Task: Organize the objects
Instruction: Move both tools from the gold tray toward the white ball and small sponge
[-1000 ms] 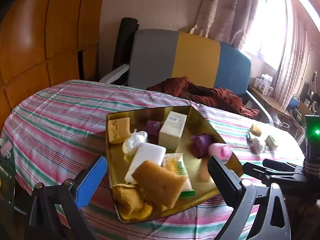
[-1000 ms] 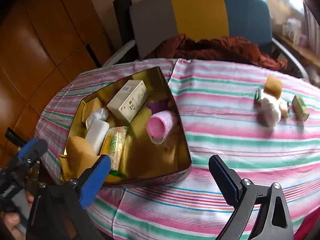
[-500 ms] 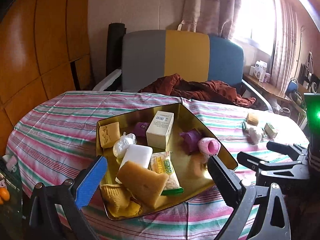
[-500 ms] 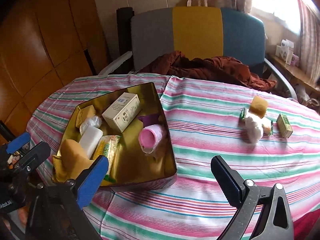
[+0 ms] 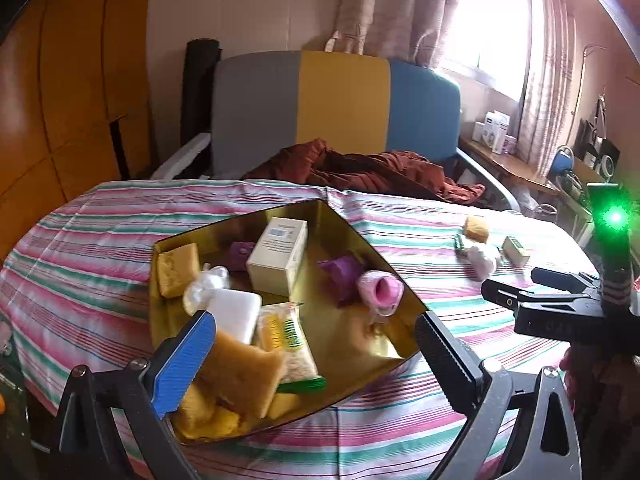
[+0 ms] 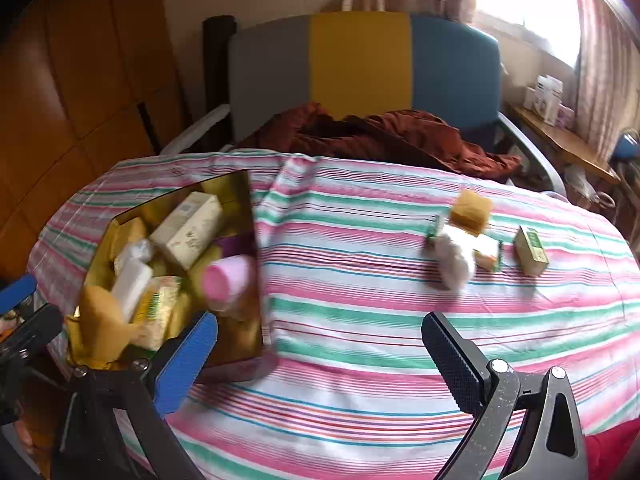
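A gold tin tray (image 5: 376,248) (image 6: 246,188) sits on the striped tablecloth and holds a cream box (image 5: 278,256), a pink cup (image 5: 380,292) (image 6: 230,280), a white bar (image 5: 234,314), sponges and a snack packet. On the cloth to the right lie a tan sponge (image 6: 470,208), a white bundle (image 6: 452,260) and a small green-and-cream box (image 6: 530,250). My left gripper (image 5: 310,356) is open and empty above the tray's near edge. My right gripper (image 6: 320,360) is open and empty over the cloth, near the tray's right wall.
A grey, yellow and blue chair (image 6: 360,72) with a rust-red cloth (image 6: 380,136) stands behind the table. Wooden panels (image 5: 60,100) are on the left. A cluttered shelf (image 5: 520,160) runs under the window at the right.
Both grippers have pulled back and tilted up from the tray. The right wrist view has swung to the right, toward the loose items on the cloth. Both stay open.
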A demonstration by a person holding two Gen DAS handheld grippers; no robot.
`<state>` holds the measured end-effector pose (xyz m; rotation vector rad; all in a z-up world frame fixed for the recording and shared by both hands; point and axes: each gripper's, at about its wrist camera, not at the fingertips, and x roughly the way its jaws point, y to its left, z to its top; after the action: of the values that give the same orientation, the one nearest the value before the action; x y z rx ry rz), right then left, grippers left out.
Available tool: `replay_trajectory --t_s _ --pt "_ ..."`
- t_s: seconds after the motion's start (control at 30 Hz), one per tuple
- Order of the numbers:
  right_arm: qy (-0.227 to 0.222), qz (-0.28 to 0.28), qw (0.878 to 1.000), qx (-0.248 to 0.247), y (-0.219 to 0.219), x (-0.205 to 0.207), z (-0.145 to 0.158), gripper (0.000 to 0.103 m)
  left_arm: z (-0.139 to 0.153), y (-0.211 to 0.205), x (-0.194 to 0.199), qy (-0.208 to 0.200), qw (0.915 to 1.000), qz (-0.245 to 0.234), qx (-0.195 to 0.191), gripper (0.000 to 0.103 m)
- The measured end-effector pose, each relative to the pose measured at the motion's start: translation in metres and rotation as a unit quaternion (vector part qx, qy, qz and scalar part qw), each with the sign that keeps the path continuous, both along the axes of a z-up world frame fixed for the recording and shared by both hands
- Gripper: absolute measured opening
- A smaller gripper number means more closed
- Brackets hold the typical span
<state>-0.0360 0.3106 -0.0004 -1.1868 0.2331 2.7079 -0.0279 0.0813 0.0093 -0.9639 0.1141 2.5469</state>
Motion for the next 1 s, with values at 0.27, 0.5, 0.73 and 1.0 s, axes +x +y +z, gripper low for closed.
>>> replay_trajectory --t_s 0.27,0.5,0.73,1.0 --pt "-0.017 -0.052 0.998 0.008 0.055 0.007 -0.007 0.103 -0.002 0.023 -0.005 -0.024 0.9991 -0.033 0.013 0.097" --pt "-0.035 -0.112 0.993 0.023 0.116 0.015 -0.012 0.103 0.004 0.051 0.000 -0.017 0.9961 -0.085 0.015 0.097" --pt "-0.042 -0.212 0.976 0.003 0.201 0.030 -0.032 0.103 0.001 0.097 -0.001 -0.040 0.9912 -0.126 0.003 0.097" --pt "-0.029 -0.306 0.943 -0.129 0.252 0.057 -0.049 0.103 -0.015 0.161 -0.003 -0.085 0.9831 -0.163 0.000 0.097"
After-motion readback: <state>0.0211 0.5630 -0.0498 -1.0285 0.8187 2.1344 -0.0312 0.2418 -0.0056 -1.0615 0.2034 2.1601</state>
